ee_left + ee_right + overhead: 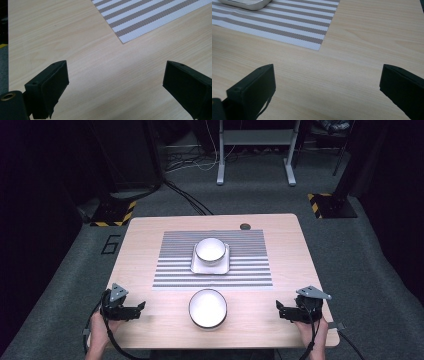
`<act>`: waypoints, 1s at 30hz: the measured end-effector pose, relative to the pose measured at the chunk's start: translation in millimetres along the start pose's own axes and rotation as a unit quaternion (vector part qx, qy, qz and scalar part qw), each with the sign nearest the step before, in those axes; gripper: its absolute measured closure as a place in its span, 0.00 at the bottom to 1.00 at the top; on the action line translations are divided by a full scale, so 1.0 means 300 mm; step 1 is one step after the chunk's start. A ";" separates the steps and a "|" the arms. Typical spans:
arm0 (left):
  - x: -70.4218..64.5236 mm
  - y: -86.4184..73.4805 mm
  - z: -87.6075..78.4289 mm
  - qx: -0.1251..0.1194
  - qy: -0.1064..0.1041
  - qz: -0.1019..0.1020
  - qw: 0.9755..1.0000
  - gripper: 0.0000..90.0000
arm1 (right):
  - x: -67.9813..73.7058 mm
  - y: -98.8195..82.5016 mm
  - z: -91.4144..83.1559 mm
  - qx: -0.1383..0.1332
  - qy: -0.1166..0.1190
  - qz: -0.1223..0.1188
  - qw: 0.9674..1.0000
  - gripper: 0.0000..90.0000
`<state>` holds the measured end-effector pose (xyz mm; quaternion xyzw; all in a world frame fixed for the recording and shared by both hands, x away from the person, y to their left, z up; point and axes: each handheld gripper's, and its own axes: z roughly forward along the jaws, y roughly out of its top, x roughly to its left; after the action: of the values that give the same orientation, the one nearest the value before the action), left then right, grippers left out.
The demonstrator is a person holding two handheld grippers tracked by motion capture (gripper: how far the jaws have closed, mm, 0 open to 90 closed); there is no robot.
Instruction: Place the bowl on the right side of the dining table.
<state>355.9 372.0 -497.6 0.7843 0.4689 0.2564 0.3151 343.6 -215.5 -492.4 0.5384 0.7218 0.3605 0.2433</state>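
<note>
A white bowl (210, 250) sits on a white square plate (201, 266), which lies on a grey-and-white striped placemat (215, 276) in the middle of the table. A second white bowl (207, 308) with a dark rim stands on bare wood near the front edge. My left gripper (141, 308) rests at the front left, open, jaws wide over bare wood (115, 82). My right gripper (280, 308) rests at the front right, open too, with nothing between its jaws (327, 82). The plate's edge (247, 4) shows at the top of the right gripper view.
The light wooden table (140, 255) has a dark round cable hole (244, 226) at its far edge. The mat's corner (123, 41) lies ahead of the left gripper. Beyond the table are a grey carpet, black cables and a white stand's legs (220, 175).
</note>
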 end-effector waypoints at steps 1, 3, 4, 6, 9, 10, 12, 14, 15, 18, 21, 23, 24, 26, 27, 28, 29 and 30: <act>0.002 -0.008 0.000 0.001 0.002 -0.003 1.000 0.07 | -0.005 -0.006 0.002 0.002 -0.004 -0.001 1.000 0.00; 0.008 -0.022 0.002 0.002 0.003 -0.009 1.000 0.07 | -0.011 -0.017 0.004 0.006 -0.010 0.000 1.000 0.00; 0.010 -0.029 0.001 0.005 0.004 -0.011 1.000 0.07 | -0.016 -0.022 0.006 0.008 -0.013 0.000 1.000 0.00; 0.017 -0.040 0.001 0.007 0.005 -0.013 1.000 0.07 | -0.026 -0.033 0.008 0.011 -0.013 0.006 1.000 0.00; 0.027 -0.059 0.003 0.009 0.008 -0.020 1.000 0.07 | -0.045 -0.049 0.014 0.017 -0.022 0.011 1.000 0.00; 0.031 -0.066 0.004 0.010 0.009 -0.021 1.000 0.07 | -0.053 -0.054 0.017 0.019 -0.025 0.011 0.999 0.00; 0.036 -0.080 0.010 0.014 0.011 -0.027 0.999 0.07 | -0.069 -0.065 0.021 0.021 -0.031 0.017 0.999 0.00; 0.041 -0.092 0.014 0.016 0.012 -0.027 0.999 0.07 | -0.086 -0.076 0.026 0.024 -0.033 0.024 0.999 0.00; 0.041 -0.097 0.016 0.016 0.014 -0.031 0.999 0.06 | -0.093 -0.080 0.030 0.025 -0.033 0.026 0.999 0.00; 0.041 -0.110 0.023 0.017 0.013 -0.035 0.999 0.06 | -0.108 -0.092 0.040 0.032 -0.037 0.031 0.998 0.00; 0.043 -0.121 0.030 0.010 0.009 -0.045 0.999 0.06 | -0.120 -0.099 0.052 0.042 -0.037 0.030 0.998 0.00; 0.051 -0.128 0.033 0.007 0.000 -0.058 0.998 0.06 | -0.122 -0.098 0.054 0.041 -0.044 0.026 0.998 0.00; 0.054 -0.129 0.035 0.009 -0.001 -0.063 0.998 0.05 | -0.123 -0.097 0.057 0.046 -0.046 0.024 0.998 0.00; 0.058 -0.128 0.037 0.011 -0.003 -0.065 0.998 0.04 | -0.125 -0.096 0.068 0.055 -0.045 0.018 0.997 0.00; 0.059 -0.128 0.038 0.012 -0.007 -0.070 0.997 0.04 | -0.127 -0.096 0.071 0.053 -0.043 0.013 0.998 0.00; 0.062 -0.127 0.040 0.014 -0.007 -0.073 0.997 0.04 | -0.129 -0.096 0.074 0.050 -0.041 0.012 0.998 0.00; 0.062 -0.127 0.040 0.015 -0.006 -0.073 0.997 0.04 | -0.131 -0.094 0.076 0.050 -0.040 0.012 0.998 0.00; 0.063 -0.125 0.042 0.016 -0.005 -0.074 0.997 0.03 | -0.132 -0.091 0.078 0.051 -0.038 0.012 0.998 0.00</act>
<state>351.3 399.4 -531.6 0.7538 0.5280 0.2210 0.3228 356.5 -251.7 -529.9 0.5723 0.7226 0.3056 0.2386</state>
